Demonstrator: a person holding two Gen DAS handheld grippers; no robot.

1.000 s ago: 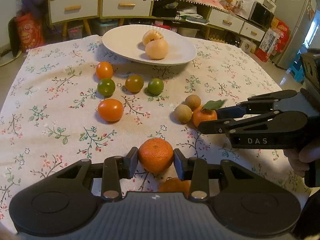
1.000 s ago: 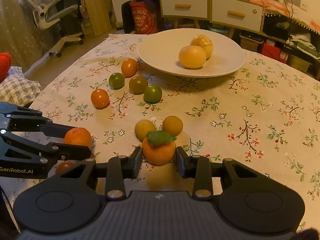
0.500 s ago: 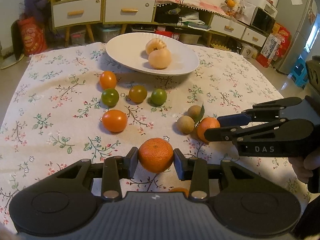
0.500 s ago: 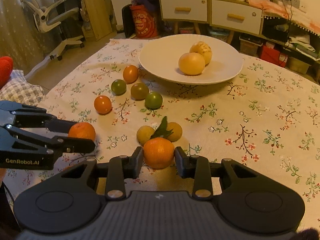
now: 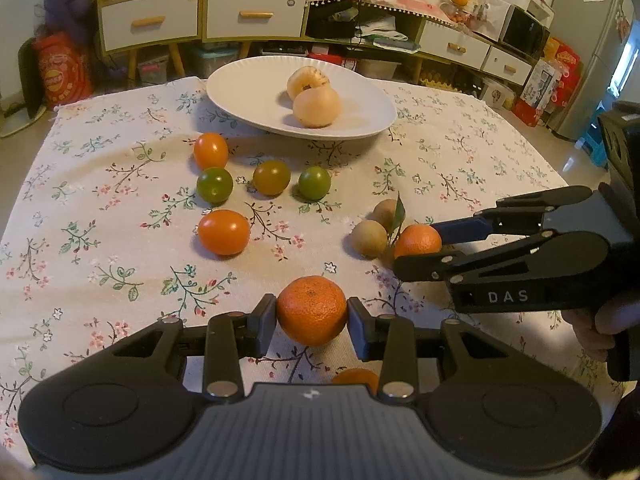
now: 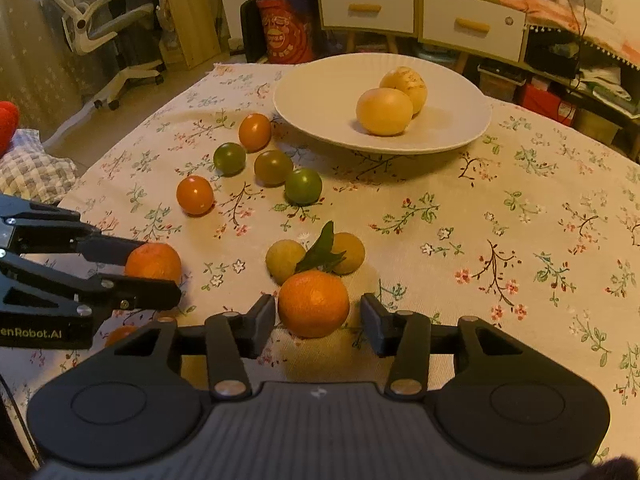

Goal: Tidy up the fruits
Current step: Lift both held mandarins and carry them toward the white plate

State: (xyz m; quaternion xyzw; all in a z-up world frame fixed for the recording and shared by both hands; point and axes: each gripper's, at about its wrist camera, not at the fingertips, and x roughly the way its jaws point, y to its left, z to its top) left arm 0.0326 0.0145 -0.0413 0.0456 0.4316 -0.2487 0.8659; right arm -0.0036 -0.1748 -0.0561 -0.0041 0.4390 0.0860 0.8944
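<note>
The left claw [image 5: 312, 318] grips a round, pebbly-skinned tangerine [image 5: 312, 310], its flat black pads pressed on both sides. The right claw [image 6: 318, 322] is opening: its pads stand off a second dimpled tangerine with a green leaf [image 6: 314, 303], which sits between them on the bench's [image 6: 520, 208] floral woven cloth. Just beyond that claw, touching the leaf, lie two small matte tan round fruits [image 6: 286, 261]. Farther ahead sit five smooth, glossy tomatoes [image 6: 303, 186], orange and green. Beyond them a wide, shallow white plate [image 6: 320, 92] holds two pale round fruits [image 6: 384, 111].
</note>
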